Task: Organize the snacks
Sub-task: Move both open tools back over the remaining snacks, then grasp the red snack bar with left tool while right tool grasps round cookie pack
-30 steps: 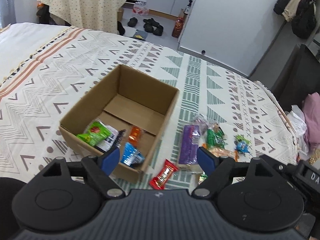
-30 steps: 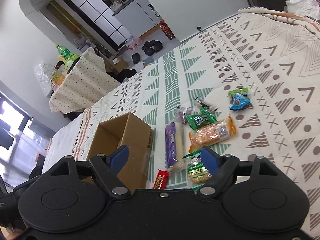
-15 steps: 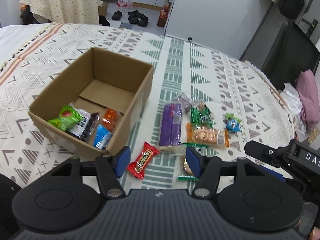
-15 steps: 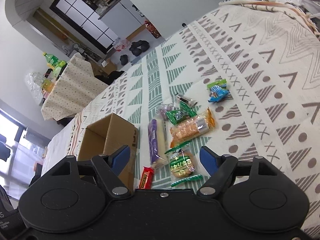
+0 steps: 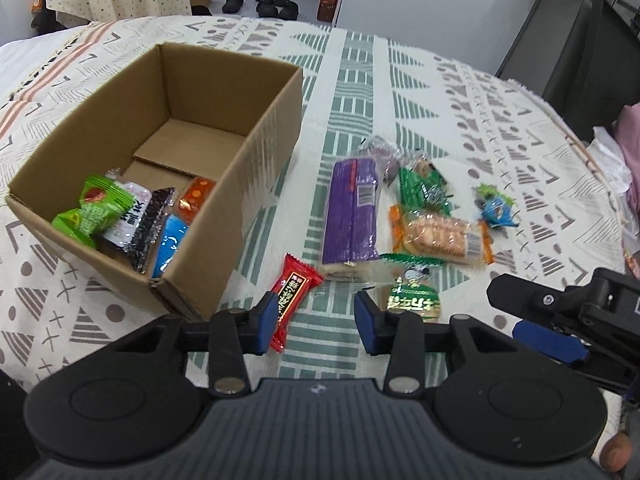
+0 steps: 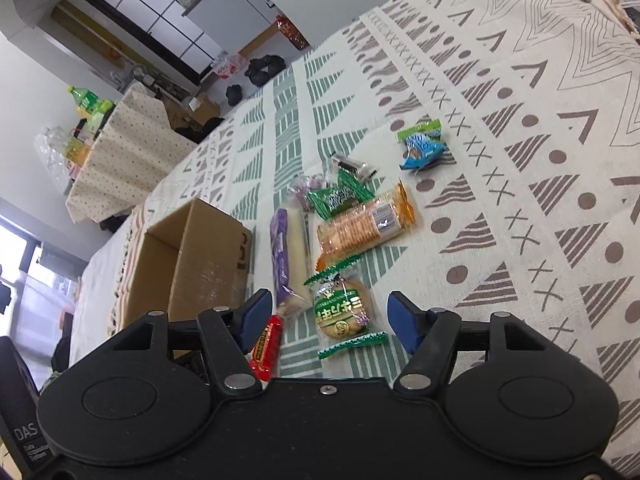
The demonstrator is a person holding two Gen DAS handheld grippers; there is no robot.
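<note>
Surface: a bed covered by a patterned spread (image 5: pixel 352 80) with green and brown geometric marks carries all items.
Cardboard box (image 5: pixel 224 120): open-topped, upright, on the left part of the spread in the left wrist view. Several snacks lie at its near end: a green packet (image 5: pixel 94 210), a white-and-black packet (image 5: pixel 138 220), an orange packet (image 5: pixel 196 198) and a blue packet (image 5: pixel 172 246).
Red bar (image 5: pixel 294 294): on the spread just beside the box's near right corner, lying diagonally.
Purple packet (image 5: pixel 352 212): long, lying lengthwise to the right of the box, apart from it.
Cracker pack (image 5: pixel 440 236): orange-ended, just right of the purple packet.
Dark green packet (image 5: pixel 422 190): beyond the cracker pack, touching it.
Green cookie packet (image 6: pixel 340 310): nearest loose snack, in front of the cracker pack.
Blue candy (image 6: pixel 422 146): set apart at the far right of the group.
Left gripper (image 5: pixel 316 322): jaws have just been closing and stand partly spread; the left blue pad overlaps the near end of the red bar, but contact cannot be told.
Right gripper (image 6: pixel 326 318): jaws have just been closing slightly, spread wide, with the green cookie packet seen between them and no pad pressing on it.
</note>
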